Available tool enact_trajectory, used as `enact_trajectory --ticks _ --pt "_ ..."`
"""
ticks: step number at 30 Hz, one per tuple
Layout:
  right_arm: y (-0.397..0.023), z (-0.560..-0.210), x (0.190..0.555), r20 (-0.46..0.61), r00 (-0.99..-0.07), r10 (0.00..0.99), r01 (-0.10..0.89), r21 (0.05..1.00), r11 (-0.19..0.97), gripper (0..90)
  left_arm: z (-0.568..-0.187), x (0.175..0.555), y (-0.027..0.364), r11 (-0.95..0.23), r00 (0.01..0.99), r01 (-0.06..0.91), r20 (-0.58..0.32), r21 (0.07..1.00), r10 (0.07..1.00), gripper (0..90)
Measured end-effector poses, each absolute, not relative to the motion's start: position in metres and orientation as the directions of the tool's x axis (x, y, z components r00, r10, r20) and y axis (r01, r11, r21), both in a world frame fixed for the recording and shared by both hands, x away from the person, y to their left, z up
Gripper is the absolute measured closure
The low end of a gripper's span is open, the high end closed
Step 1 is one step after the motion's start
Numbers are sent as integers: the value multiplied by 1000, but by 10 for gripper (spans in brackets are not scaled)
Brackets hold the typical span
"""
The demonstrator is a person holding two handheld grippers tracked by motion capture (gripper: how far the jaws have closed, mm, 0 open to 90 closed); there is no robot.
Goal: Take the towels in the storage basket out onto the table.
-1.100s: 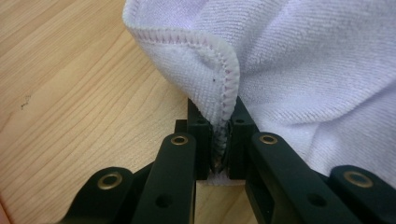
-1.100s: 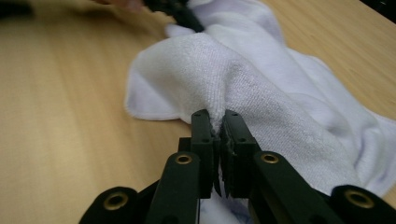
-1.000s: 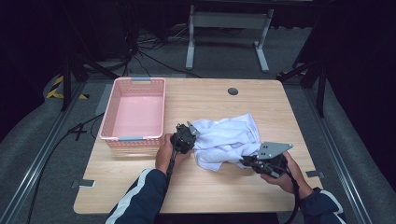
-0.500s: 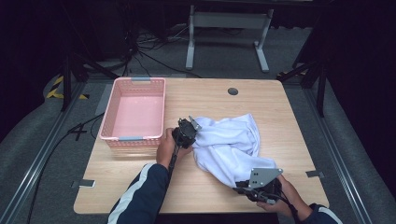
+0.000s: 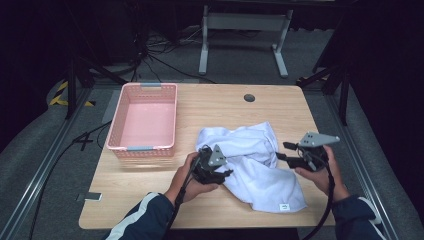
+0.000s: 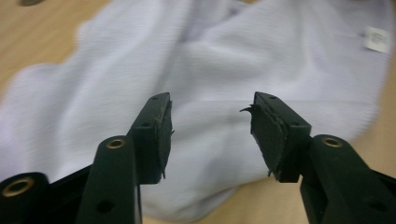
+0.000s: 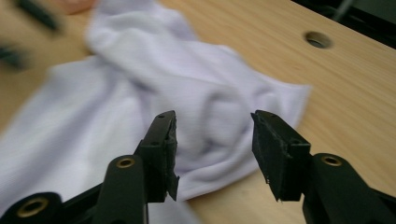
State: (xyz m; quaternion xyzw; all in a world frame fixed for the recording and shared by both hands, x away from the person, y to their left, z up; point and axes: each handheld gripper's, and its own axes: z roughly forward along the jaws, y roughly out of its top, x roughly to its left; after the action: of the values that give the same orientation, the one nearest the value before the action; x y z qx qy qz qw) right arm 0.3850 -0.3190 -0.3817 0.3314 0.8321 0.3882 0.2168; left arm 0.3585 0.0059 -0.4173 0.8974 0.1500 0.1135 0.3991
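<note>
A rumpled white terry-cloth towel (image 5: 252, 162) lies loose near the middle of the pale wooden table (image 5: 220, 102), its tagged corner trailing toward five o'clock. The left gripper (image 5: 224, 173), at the towel's eight o'clock edge, and the right gripper (image 5: 281, 150), at its three o'clock edge, have just been opening their jaws; both pairs stand about halfway apart with nothing between them, the cloth lying beyond the pads. The step appears to be a regrip after a release. Next, each gripper would likely need a fresh corner or hem. A pink plastic lattice basket (image 5: 145, 120) sits empty at ten o'clock.
</note>
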Motion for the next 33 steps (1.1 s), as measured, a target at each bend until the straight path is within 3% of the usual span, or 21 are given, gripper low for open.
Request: enact_trajectory --ticks 2,7,13,16,19,21,25,33 --pt "-324 -388 408 -73 -659 748 437 773 460 468 -424 349 -8 -668 951 146 82 729 297 467" --pt "-323 -405 443 -59 -614 787 513 728 455 467 -442 345 -24 -721 969 141 56 678 241 444" --pt "-325 -430 481 -2 -556 831 615 672 413 451 -461 354 -17 -708 965 203 -16 677 261 479" --pt "-325 -440 493 0 -533 846 647 645 407 434 -461 357 -13 -711 966 197 -11 675 258 560" --pt "-324 -446 499 6 -535 845 659 629 413 467 -461 363 -7 -698 955 247 -49 672 292 730" --pt "-321 -447 501 -6 -551 835 647 629 431 547 -460 367 -1 -699 951 264 -59 664 303 789" --pt "-315 -445 502 -27 -587 809 620 627 471 870 -456 367 8 -726 949 259 -30 637 313 824" --pt "-336 -436 507 -121 -448 886 632 658 409 893 -451 354 38 -772 959 244 -29 587 281 831"
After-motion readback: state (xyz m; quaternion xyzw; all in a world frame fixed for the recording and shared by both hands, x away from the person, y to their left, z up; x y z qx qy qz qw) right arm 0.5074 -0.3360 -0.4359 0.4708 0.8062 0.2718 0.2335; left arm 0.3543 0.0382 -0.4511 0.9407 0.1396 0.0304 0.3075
